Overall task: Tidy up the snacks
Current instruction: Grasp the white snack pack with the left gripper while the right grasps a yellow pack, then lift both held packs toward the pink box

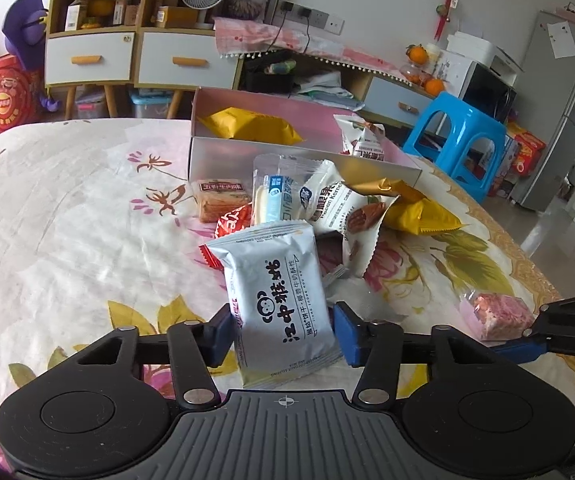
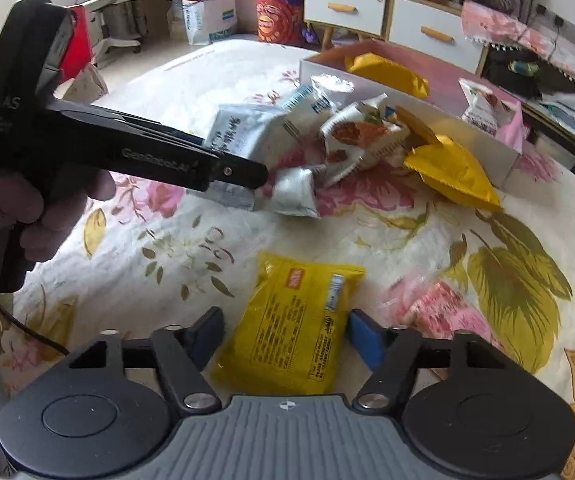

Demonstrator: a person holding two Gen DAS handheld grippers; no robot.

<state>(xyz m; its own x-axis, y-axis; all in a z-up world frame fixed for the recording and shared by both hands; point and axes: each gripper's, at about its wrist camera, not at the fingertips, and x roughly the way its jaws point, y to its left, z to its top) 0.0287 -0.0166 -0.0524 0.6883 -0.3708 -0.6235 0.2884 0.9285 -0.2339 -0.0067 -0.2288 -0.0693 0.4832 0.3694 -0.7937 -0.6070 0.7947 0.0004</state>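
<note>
My left gripper (image 1: 283, 330) is shut on a pale blue biscuit packet (image 1: 275, 296) and holds it above the flowered table, near a pile of snack packets (image 1: 327, 204). It also shows in the right wrist view (image 2: 243, 176). My right gripper (image 2: 285, 336) is shut on a yellow snack packet (image 2: 295, 324). The open white box (image 1: 303, 156) stands behind the pile with a yellow packet (image 1: 247, 122) and a white nut packet (image 1: 361, 140) inside. A pink wrapped snack (image 1: 495, 314) lies to the right.
A gold packet (image 2: 451, 176) leans by the box front. A blue stool (image 1: 455, 136) stands beyond the table's right edge. Cabinets (image 1: 135, 56) and a cluttered low shelf line the back wall. The tablecloth (image 1: 67, 220) stretches to the left.
</note>
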